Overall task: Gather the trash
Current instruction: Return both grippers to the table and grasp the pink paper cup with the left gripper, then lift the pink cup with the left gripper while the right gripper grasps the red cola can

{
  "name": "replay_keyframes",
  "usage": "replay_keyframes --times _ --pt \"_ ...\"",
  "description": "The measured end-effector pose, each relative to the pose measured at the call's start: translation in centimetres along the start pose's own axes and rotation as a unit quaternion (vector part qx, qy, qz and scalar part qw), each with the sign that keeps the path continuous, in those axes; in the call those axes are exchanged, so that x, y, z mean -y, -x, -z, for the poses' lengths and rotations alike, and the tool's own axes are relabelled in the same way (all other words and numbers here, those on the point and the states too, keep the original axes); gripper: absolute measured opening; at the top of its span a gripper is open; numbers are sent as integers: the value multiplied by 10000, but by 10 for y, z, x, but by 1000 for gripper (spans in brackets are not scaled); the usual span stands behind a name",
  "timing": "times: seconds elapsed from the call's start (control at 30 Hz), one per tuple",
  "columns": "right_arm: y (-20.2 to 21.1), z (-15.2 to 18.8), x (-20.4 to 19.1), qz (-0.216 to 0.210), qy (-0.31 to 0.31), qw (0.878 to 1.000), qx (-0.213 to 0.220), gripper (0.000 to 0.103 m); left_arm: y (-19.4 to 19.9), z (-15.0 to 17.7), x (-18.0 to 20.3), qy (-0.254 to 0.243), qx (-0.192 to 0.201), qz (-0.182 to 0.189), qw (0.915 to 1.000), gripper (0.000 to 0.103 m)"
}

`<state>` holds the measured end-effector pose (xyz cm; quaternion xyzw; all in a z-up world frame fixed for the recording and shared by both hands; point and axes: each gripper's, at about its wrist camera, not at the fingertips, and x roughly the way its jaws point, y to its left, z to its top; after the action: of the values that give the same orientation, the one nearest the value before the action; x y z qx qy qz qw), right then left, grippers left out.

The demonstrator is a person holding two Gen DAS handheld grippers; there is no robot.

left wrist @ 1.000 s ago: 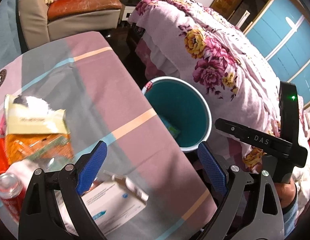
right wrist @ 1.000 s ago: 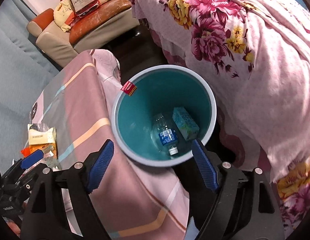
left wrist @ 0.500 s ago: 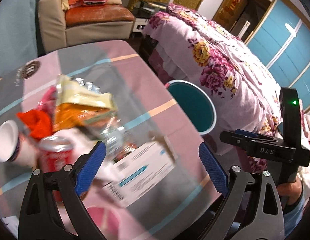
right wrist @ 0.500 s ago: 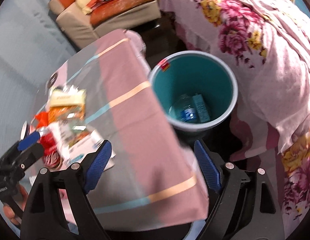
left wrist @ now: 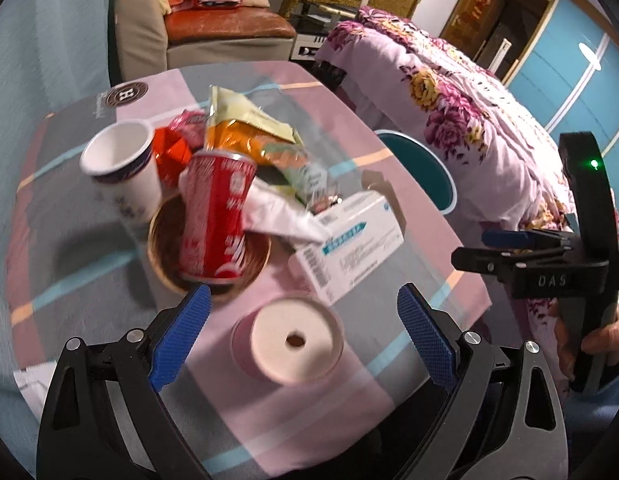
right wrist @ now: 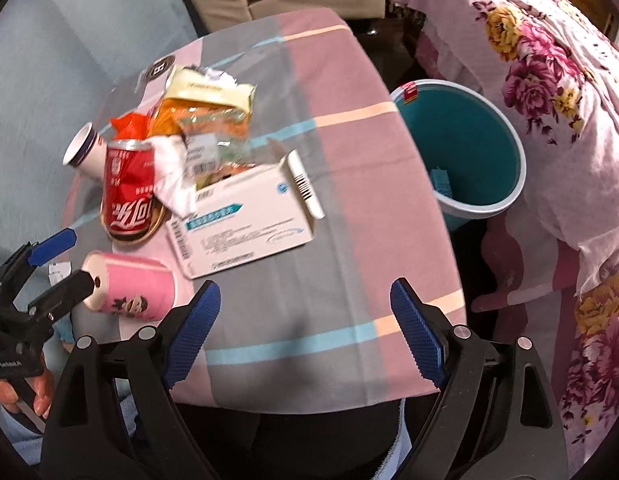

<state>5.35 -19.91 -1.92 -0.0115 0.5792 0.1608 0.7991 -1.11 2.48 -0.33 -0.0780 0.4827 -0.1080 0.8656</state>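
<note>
A pile of trash lies on the striped tablecloth: a red soda can (left wrist: 215, 216) in a small woven dish, a paper cup (left wrist: 123, 172), a yellow-orange snack bag (left wrist: 245, 130), a white medicine box (left wrist: 349, 248) and a pink roll (left wrist: 293, 340). My left gripper (left wrist: 303, 342) is open, with the pink roll between its fingers. My right gripper (right wrist: 305, 332) is open and empty above the table's near edge. The teal trash bin (right wrist: 469, 148) stands on the floor to the right of the table, with a small carton inside.
A bed with a pink floral cover (right wrist: 549, 80) runs beside the bin. A sofa (left wrist: 213, 28) stands beyond the table. The right gripper also shows at the right of the left wrist view (left wrist: 549, 256).
Both views have swung from the bin to the trash pile on the table. My left gripper has come close behind the pink roll. My right gripper has pulled back over the table edge.
</note>
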Motion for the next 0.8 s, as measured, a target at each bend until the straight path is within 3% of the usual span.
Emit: replay_keyframes --times 0.3,0.67,0.7,0.77,0.8 --pt "-1 9 -10 -116 7 9999 -57 83 -13 40 -9 63 -126 -14 9999 94" --pt "-7 7 -10 -114 -82 9998 -122 83 -40 47 -19 312 15 -57 9995 94" --pt "-7 6 -10 -118 -91 9998 -123 83 -41 47 -19 302 15 -54 9995 91" --pt "-8 5 -10 -132 -111 9998 -116 83 -45 48 -19 255 -32 -13 9997 72" --pt "-9 4 -11 -138 -116 9998 -117 83 -46 49 -20 260 -60 40 9996 70"
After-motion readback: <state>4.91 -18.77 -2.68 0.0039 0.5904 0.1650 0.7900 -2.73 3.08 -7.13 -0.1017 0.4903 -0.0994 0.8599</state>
